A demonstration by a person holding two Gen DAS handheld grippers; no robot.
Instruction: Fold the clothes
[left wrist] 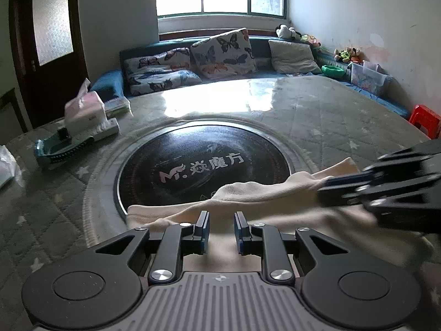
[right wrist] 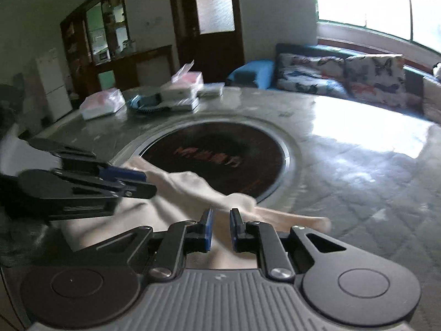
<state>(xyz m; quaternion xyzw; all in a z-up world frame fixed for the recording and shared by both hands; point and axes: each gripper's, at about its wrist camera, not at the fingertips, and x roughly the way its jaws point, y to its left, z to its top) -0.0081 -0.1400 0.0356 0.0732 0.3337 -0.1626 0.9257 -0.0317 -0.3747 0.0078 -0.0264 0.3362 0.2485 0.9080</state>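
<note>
A cream garment [left wrist: 261, 198] lies bunched on the near side of the round table [left wrist: 330, 115] and partly covers the black hotplate [left wrist: 198, 165] set in its middle. At the bottom of the left wrist view my left gripper [left wrist: 222, 226] has cream cloth filling the narrow gap between its pads. My right gripper [left wrist: 322, 190] comes in from the right and pinches a raised ridge of the same garment. In the right wrist view the right gripper [right wrist: 221, 226] holds cloth [right wrist: 193, 190] between its blue pads, and the left gripper [right wrist: 150, 182] grips the fold at the left.
A tissue pack [left wrist: 82, 107], a blue tray with a brush [left wrist: 60, 149] and a plastic bag [right wrist: 102, 102] stand at the table's far left. Behind the table is a sofa with butterfly cushions [left wrist: 220, 52]. A red stool [left wrist: 424, 118] stands at the right.
</note>
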